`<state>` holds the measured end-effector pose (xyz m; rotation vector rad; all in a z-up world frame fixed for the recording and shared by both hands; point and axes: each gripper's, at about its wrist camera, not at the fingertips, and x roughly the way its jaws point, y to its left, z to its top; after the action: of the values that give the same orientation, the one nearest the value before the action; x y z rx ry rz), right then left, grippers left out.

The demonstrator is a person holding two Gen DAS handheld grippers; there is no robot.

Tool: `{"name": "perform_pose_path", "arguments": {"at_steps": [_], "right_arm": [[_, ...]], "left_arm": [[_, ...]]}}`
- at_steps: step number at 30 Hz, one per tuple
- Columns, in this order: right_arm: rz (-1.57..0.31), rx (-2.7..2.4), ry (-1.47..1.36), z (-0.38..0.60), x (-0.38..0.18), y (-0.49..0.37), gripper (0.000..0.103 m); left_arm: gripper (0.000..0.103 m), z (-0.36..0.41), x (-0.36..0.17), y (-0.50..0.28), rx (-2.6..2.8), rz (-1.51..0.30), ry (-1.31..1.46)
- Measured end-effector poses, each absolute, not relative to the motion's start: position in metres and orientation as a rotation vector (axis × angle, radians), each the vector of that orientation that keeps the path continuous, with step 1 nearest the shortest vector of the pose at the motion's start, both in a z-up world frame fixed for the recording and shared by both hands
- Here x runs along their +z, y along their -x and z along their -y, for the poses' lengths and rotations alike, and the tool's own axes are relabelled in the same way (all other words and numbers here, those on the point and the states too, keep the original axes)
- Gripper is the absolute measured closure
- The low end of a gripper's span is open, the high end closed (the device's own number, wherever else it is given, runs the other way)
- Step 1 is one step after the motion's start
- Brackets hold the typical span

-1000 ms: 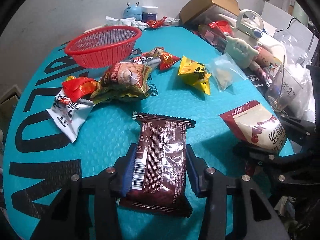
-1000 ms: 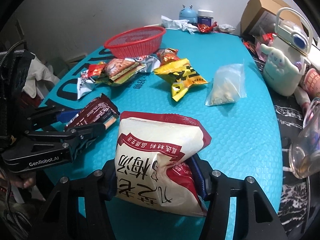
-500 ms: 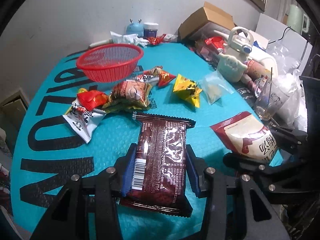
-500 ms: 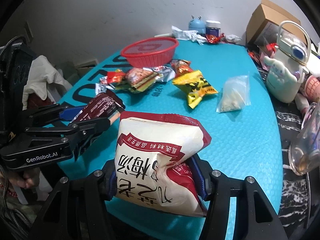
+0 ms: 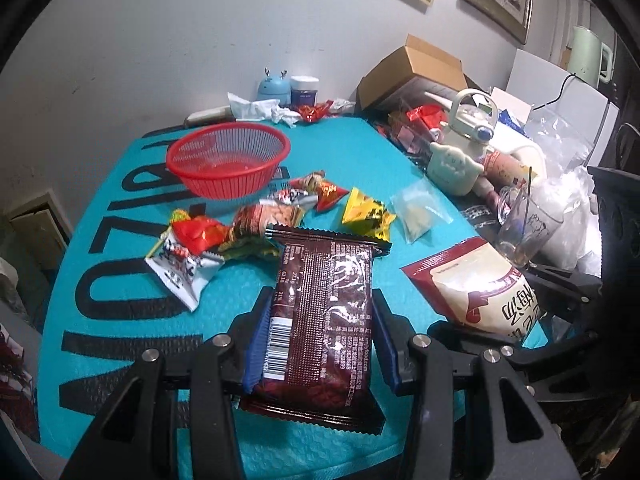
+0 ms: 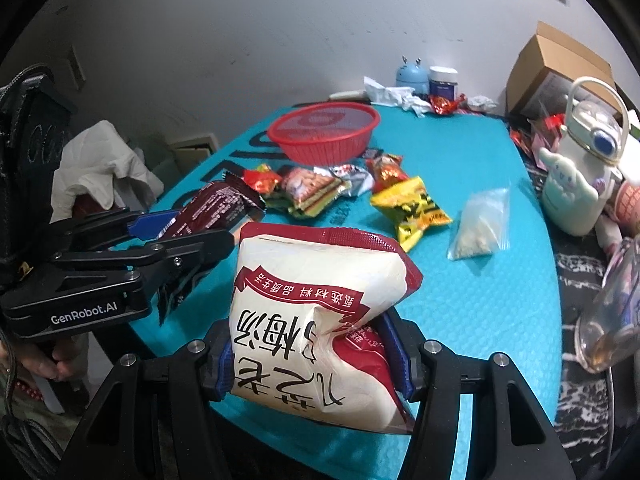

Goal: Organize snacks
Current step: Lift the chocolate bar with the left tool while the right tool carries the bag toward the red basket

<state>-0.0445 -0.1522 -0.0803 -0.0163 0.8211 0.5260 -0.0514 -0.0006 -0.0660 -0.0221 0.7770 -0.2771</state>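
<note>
My left gripper (image 5: 320, 344) is shut on a dark brown snack packet (image 5: 324, 312) and holds it above the near edge of the teal table mat (image 5: 352, 152). My right gripper (image 6: 316, 356) is shut on a white and red snack bag (image 6: 316, 320), also lifted; that bag shows in the left wrist view (image 5: 480, 288). An empty red basket (image 5: 228, 164) stands at the far left of the mat. Several loose snack packets (image 5: 264, 224) lie in front of it, with a yellow packet (image 5: 366, 216) and a clear bag (image 5: 418, 216) to their right.
A cream kettle-shaped bottle (image 5: 460, 160), a glass mug (image 5: 524, 228), a cardboard box (image 5: 416, 72) and plastic bags crowd the mat's right edge. A small blue figure (image 5: 274, 88), a jar and crumpled tissues sit at the back by the wall.
Both grippers have risen and drawn back from the table with their packets still held. The snacks on the mat have not moved.
</note>
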Motion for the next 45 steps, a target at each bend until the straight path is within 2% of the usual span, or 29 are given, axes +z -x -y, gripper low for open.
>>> {"name": "perform_pose_path", "arguments": {"at_steps": [25, 45], "right_arm": [[-0.686, 0.573, 0.045, 0.129, -0.017, -0.017, 0.044], [-0.643, 0.592, 0.083, 0.1, -0.004, -0.097, 0.044]], "left_arm": [[0.058, -0.022, 0.001, -0.005, -0.269, -0.605, 0.021], [0.058, -0.051, 0.014, -0.09, -0.257, -0.564, 0.056]]}}
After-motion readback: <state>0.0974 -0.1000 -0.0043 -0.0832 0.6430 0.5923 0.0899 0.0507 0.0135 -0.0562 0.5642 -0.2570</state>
